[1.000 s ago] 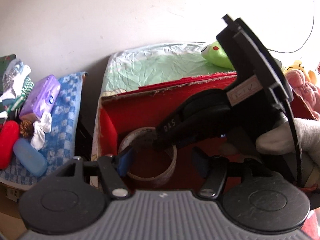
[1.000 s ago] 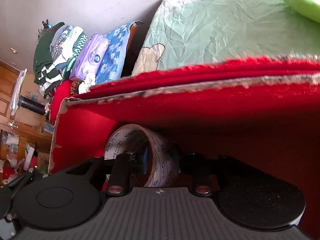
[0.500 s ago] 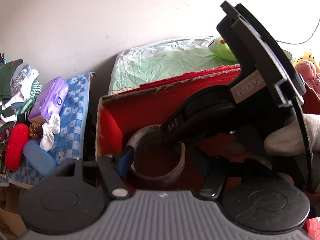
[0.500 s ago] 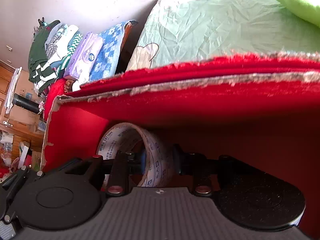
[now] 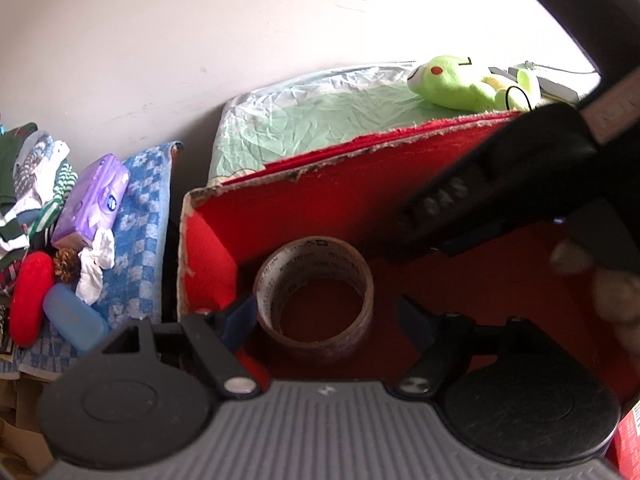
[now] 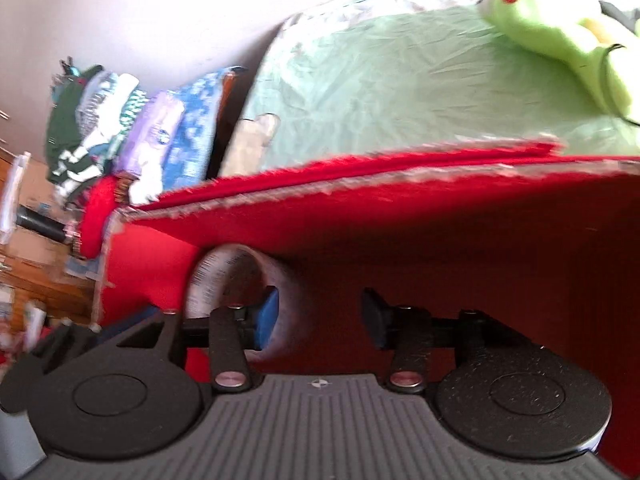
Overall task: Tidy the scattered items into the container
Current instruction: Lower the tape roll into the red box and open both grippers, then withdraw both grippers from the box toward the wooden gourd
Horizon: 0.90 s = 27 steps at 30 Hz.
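A roll of brown tape (image 5: pixel 316 296) lies flat on the floor of the red box (image 5: pixel 296 208), near its left wall. My left gripper (image 5: pixel 324 316) is open and empty just above the box, its fingers on either side of the roll. My right gripper (image 5: pixel 452 232) is lifted above the roll and apart from it. In the right wrist view my right gripper (image 6: pixel 318 314) is open and empty, and the tape roll (image 6: pixel 224 276) shows blurred behind its left finger, inside the red box (image 6: pixel 400 220).
A green frog plush (image 5: pixel 464 84) lies on the green bedsheet (image 5: pixel 320 120) behind the box. On the blue checked cloth (image 5: pixel 140 216) to the left lie a purple tissue pack (image 5: pixel 92 200), a red case (image 5: pixel 30 296), a blue case (image 5: pixel 72 316) and a pine cone.
My right gripper has opened and let go of the tape roll, then pulled up and to the right. The roll now lies flat in the box. My left gripper has risen slightly.
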Tool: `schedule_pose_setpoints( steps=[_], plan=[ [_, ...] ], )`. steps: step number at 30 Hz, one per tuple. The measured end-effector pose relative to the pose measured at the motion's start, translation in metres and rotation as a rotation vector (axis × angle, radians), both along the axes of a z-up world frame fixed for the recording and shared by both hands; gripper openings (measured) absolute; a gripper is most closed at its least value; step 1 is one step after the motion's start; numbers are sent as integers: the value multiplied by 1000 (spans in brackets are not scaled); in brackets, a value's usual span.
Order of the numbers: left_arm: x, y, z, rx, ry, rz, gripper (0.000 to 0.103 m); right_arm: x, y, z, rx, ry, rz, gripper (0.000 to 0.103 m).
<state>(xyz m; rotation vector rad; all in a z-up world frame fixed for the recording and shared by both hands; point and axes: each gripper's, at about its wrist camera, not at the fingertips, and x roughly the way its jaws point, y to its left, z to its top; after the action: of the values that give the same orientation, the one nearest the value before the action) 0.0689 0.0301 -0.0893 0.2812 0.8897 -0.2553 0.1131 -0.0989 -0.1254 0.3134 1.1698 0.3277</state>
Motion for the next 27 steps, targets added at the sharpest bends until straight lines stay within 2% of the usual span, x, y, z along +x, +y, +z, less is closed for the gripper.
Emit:
schedule_pose_setpoints(
  steps=[6,10,11,14,20,27],
  plan=[
    [-1,1,1,-12,-4,-5,84,-20,-11,6,-36,-36,-89,49],
    [-1,2,0,-7,-8,0,85,-38,-11,7,-98,-64,-87,50],
    [-2,2,0,-6,-10,2,85,-41,-12,6,-96,-71,-91,46],
    [-1,3,1,-11,-25,21,85,-44,-23,10,-50,-133,-139,46],
    [0,4,1,-4,-37,19,85,-34,-33,2,31,-91,-182,46],
    [1,2,-2,19,-53,25,85,-35,-29,4,18,-107,-175,46]
  ],
)
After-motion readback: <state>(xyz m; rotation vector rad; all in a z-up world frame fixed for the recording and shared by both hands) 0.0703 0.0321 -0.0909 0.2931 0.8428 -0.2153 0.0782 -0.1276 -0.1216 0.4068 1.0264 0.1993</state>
